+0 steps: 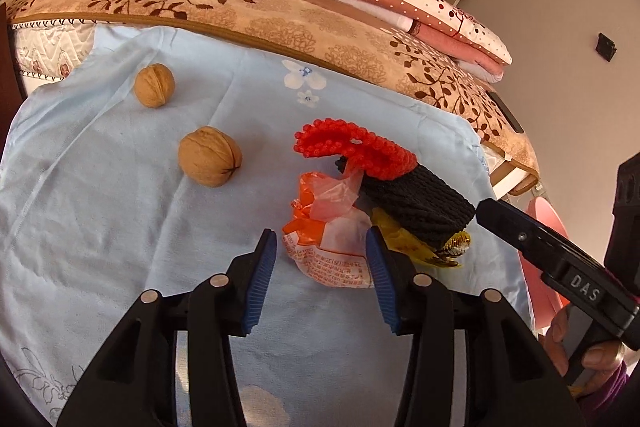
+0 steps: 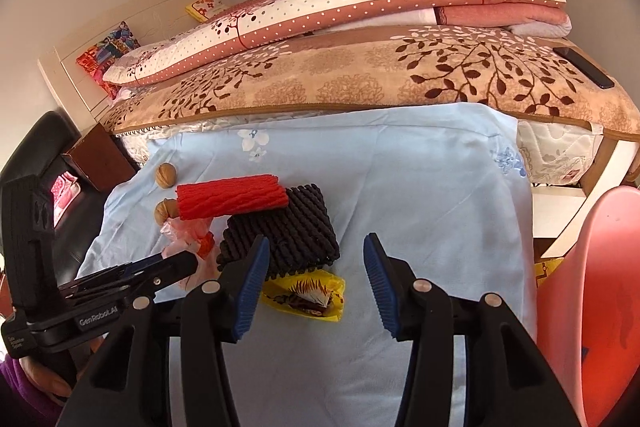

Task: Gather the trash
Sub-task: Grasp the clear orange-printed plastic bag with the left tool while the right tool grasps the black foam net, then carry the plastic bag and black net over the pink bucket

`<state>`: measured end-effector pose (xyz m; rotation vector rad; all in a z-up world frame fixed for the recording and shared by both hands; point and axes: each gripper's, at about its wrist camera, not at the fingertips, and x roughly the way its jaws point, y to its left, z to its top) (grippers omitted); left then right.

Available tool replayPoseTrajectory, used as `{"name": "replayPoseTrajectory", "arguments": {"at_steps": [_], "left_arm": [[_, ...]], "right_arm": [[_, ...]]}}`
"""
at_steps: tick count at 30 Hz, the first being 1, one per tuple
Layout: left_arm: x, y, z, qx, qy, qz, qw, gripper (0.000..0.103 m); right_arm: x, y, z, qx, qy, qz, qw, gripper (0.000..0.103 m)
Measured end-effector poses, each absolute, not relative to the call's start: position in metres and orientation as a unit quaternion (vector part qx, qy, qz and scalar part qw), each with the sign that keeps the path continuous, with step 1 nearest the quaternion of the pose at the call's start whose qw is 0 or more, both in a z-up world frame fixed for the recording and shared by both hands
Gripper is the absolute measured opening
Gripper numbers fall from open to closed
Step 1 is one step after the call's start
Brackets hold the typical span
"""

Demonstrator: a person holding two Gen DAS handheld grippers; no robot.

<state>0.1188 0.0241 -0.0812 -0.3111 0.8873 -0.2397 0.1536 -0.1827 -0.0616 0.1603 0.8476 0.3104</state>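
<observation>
An orange-and-white crumpled wrapper (image 1: pixel 328 251) with pink plastic film lies on the light-blue cloth (image 1: pixel 120 227). My left gripper (image 1: pixel 320 259) is open around it; the right pad is at its edge and the left pad stands clear. A yellow wrapper (image 2: pixel 308 293) lies partly under a red-and-black knitted piece (image 2: pixel 288 231). My right gripper (image 2: pixel 316 259) hovers open just above the yellow wrapper, gripping nothing. In the left wrist view the right gripper (image 1: pixel 486 211) comes in from the right beside the knitted piece (image 1: pixel 412 203). In the right wrist view the left gripper (image 2: pixel 188 261) shows at the left.
Two walnuts (image 1: pixel 154 85) (image 1: pixel 210 155) sit on the cloth to the left of the trash. A bed with folded quilts (image 2: pixel 360 7) rises behind, with a dark phone (image 2: pixel 588 69) on it. A pink plastic object (image 2: pixel 592 287) stands at the right edge of the cloth.
</observation>
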Motion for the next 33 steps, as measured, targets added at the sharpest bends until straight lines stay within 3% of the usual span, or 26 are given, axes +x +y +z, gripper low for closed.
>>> {"name": "replayPoseTrajectory", "arguments": {"at_steps": [4, 9, 10, 11, 12, 14, 33], "left_arm": [[0.116, 0.027, -0.080, -0.156, 0.420, -0.117, 0.886, 0.032], [0.110, 0.029, -0.079, -0.155, 0.419, -0.117, 0.887, 0.032], [0.108, 0.029, -0.078, -0.154, 0.419, -0.117, 0.887, 0.032], [0.106, 0.029, -0.077, -0.153, 0.419, -0.117, 0.888, 0.032], [0.105, 0.029, -0.077, -0.153, 0.418, -0.117, 0.888, 0.032], [0.101, 0.030, -0.074, -0.154, 0.416, -0.116, 0.889, 0.032], [0.051, 0.008, -0.025, -0.124, 0.373, -0.134, 0.910, 0.032]], "right_arm": [[0.169, -0.188, -0.073, 0.105, 0.430, 0.150, 0.884, 0.048], [0.184, -0.191, -0.085, 0.141, 0.456, 0.166, 0.863, 0.046], [0.185, -0.191, -0.086, 0.148, 0.459, 0.169, 0.860, 0.042], [0.185, -0.190, -0.086, 0.152, 0.461, 0.173, 0.857, 0.028], [0.184, -0.189, -0.086, 0.153, 0.461, 0.175, 0.857, 0.021], [0.179, -0.188, -0.081, 0.148, 0.453, 0.176, 0.862, 0.011], [0.067, -0.242, -0.011, 0.149, 0.359, 0.130, 0.912, 0.010]]}}
